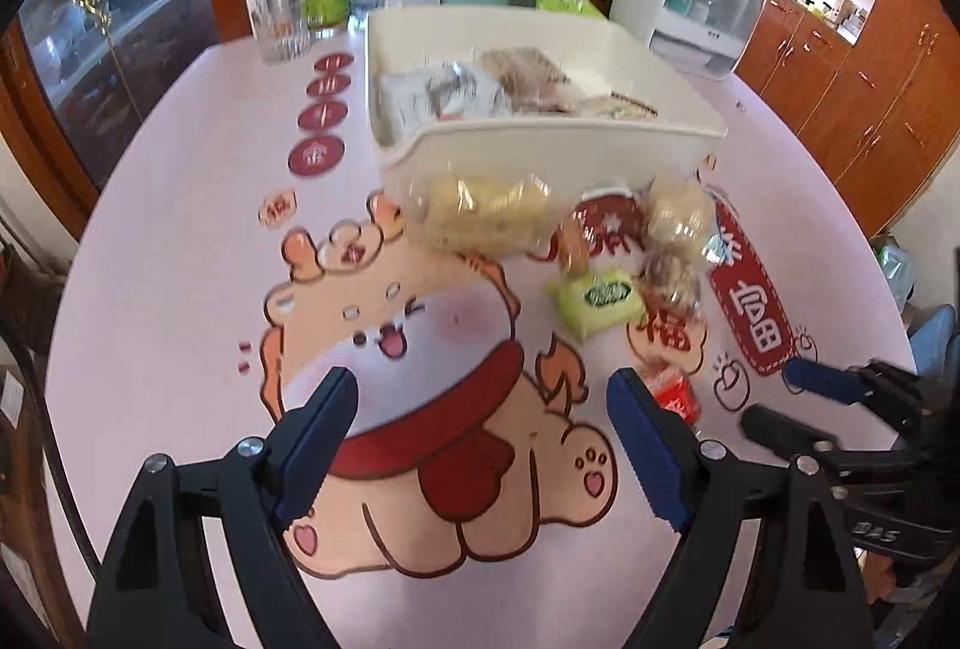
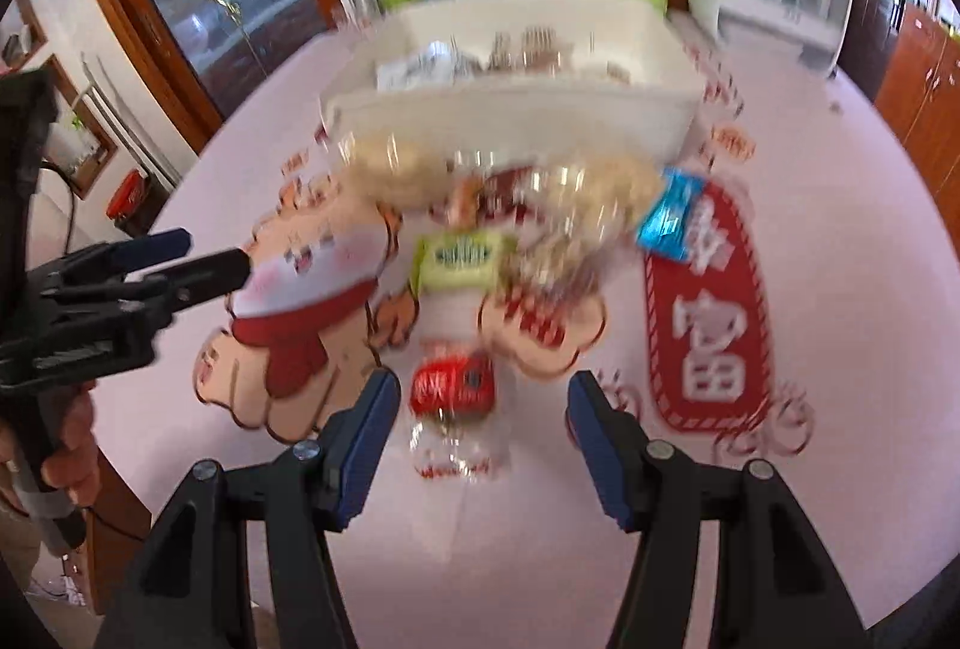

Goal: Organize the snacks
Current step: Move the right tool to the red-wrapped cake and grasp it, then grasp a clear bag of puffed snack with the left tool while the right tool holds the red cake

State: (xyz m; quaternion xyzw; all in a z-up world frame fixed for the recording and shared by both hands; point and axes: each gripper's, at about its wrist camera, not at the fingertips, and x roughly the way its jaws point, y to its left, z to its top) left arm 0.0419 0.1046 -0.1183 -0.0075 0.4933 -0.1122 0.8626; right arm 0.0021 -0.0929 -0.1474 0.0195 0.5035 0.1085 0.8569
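Right hand-held gripper (image 2: 483, 424) open, jaws straddling red snack packet (image 2: 453, 385) on bench (image 2: 840, 289) at 6 o'clock from white bin (image 2: 510, 120); left hand-held gripper (image 1: 480, 439) open, empty; best lowered squarely before closing.

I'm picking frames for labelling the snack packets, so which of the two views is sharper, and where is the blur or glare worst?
Left wrist view: mostly sharp; the green packet is readable, with slight smear on the clear bags by the white bin. Right wrist view: heavy motion blur; the red packet and blue packet are streaked, and only the right gripper looks crisp. Both views: fisheye bending at the edges and bright window glare at the top.
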